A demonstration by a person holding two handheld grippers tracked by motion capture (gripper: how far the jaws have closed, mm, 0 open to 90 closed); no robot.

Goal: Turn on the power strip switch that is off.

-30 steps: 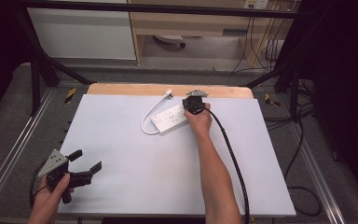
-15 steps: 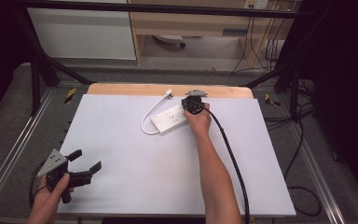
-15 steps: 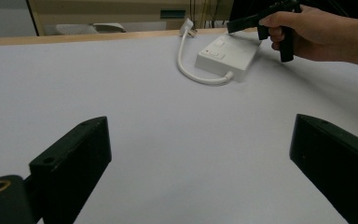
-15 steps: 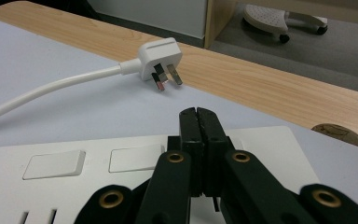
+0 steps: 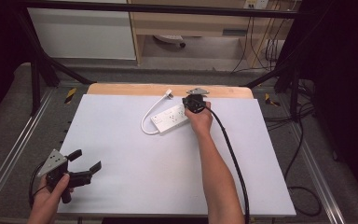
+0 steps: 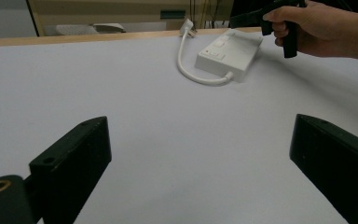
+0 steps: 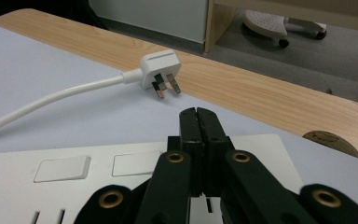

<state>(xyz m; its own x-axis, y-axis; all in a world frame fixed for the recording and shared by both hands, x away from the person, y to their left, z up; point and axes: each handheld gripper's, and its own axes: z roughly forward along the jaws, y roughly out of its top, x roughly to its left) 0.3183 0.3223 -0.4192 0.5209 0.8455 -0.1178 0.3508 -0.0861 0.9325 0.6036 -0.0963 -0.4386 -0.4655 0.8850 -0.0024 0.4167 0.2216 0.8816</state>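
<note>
From above, the power strip (image 5: 171, 118) lay at the table's far middle, the right gripper (image 5: 193, 103) over its right end. The left gripper (image 6: 205, 172) waited near-left, jaws spread wide. Up close, the right jaws were pressed together, probably poking a switch (image 7: 131, 164).

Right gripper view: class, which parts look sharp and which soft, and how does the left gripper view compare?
Right gripper view: plug sharp, closed right gripper slightly soft up close. Left gripper view: left gripper jaws blurred, power strip clearer, soft shadow beside it.
</note>
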